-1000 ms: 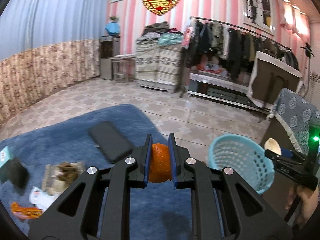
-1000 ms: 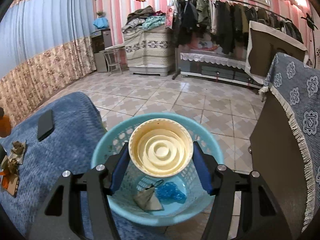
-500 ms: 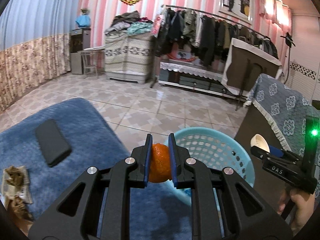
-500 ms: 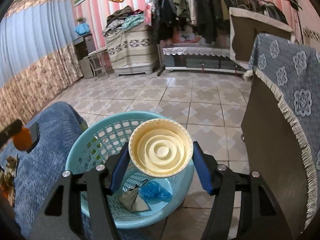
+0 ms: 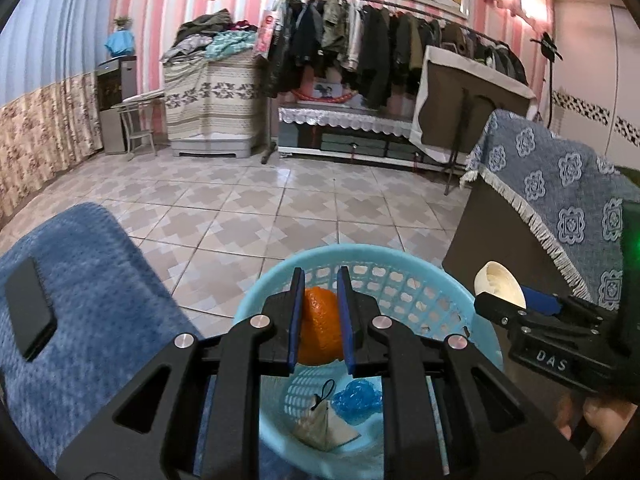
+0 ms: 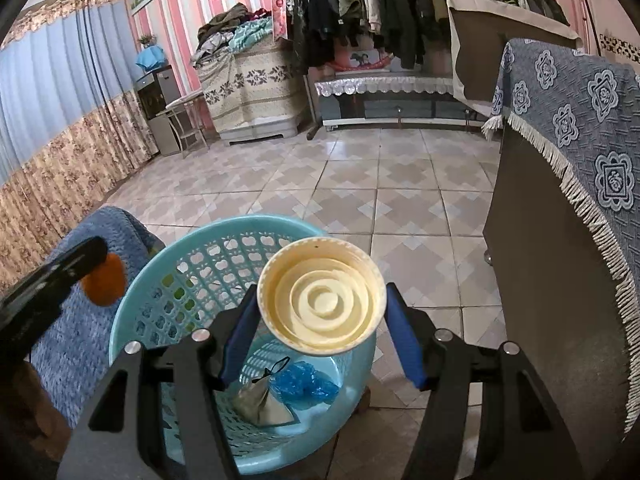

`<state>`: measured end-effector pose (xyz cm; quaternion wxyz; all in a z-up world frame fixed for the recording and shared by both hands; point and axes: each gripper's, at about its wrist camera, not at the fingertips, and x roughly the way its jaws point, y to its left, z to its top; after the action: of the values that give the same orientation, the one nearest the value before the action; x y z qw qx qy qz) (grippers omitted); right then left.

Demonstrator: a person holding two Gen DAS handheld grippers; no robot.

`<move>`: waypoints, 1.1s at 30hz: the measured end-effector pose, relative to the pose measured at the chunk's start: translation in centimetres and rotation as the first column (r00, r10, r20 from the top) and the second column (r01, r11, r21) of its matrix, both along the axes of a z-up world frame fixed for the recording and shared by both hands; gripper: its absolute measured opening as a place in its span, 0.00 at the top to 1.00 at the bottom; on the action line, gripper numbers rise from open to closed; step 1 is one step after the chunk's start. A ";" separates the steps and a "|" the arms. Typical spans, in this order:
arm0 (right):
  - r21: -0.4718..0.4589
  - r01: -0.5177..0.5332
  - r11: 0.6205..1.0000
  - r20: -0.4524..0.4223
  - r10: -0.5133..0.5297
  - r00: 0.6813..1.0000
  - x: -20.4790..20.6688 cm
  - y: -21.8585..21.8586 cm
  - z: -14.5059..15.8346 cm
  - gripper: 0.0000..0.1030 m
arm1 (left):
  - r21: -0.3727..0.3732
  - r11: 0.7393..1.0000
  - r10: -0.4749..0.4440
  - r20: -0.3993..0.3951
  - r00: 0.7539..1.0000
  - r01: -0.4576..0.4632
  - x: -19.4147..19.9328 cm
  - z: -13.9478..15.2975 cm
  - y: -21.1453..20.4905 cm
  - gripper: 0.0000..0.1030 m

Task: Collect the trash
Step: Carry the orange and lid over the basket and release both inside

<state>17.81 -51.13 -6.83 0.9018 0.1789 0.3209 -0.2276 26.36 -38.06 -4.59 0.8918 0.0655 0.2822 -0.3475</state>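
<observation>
Two grippers hung over the round light-blue plastic basket (image 5: 404,256): the left gripper (image 5: 319,320) pinched an orange peel (image 5: 320,330) between its fingers, the right gripper (image 6: 322,332) clamped a cream ridged paper cup (image 6: 322,306).

Pink-striped walls (image 5: 240,4), tiled floor (image 5: 280,200) — a clothes rack (image 5: 380,40) along the back.

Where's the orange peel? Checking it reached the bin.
In the left wrist view the orange peel sits clamped in the left tongs, above the blue basket.
</observation>
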 end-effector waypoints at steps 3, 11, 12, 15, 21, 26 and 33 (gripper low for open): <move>-0.017 -0.016 1.000 -0.016 0.015 1.000 0.5 1.0 -0.2 0.41 | 0.022 1.000 -0.004 -0.001 1.000 0.004 0.7 -0.9 -1.0 0.85; -0.034 -0.035 0.999 -0.030 0.034 0.999 1.1 1.7 -0.1 0.41 | 0.067 0.998 -0.003 -0.013 1.000 0.003 2.0 -2.2 -1.3 0.75; -0.036 -0.040 0.999 -0.034 0.038 0.999 1.3 1.9 -0.1 0.41 | 0.074 0.997 0.003 -0.011 1.000 -0.002 2.1 -2.2 -1.2 0.58; -0.041 -0.049 0.998 -0.044 0.047 0.998 1.6 2.5 -0.1 0.41 | 0.059 0.998 0.027 0.002 1.000 -0.027 2.5 -1.7 -0.1 0.42; -0.042 -0.060 0.997 -0.052 0.058 0.997 2.6 3.6 -0.2 0.41 | 0.048 0.991 0.122 0.062 0.991 -0.125 2.9 0.2 3.5 0.16; -0.048 -0.076 0.996 -0.063 0.073 0.995 3.6 4.7 -0.3 0.41 | 0.043 0.974 0.220 0.090 0.971 -0.225 3.5 1.5 6.8 0.08; -0.045 -0.090 0.995 -0.071 0.087 0.994 4.2 5.8 -0.6 0.40 | 0.031 0.958 0.280 0.088 0.956 -0.284 3.7 2.1 9.3 0.06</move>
<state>22.00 -45.32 -7.45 0.9034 0.1348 0.3540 -0.2010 30.03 -28.74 -2.47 0.9415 0.0582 0.2591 -0.2076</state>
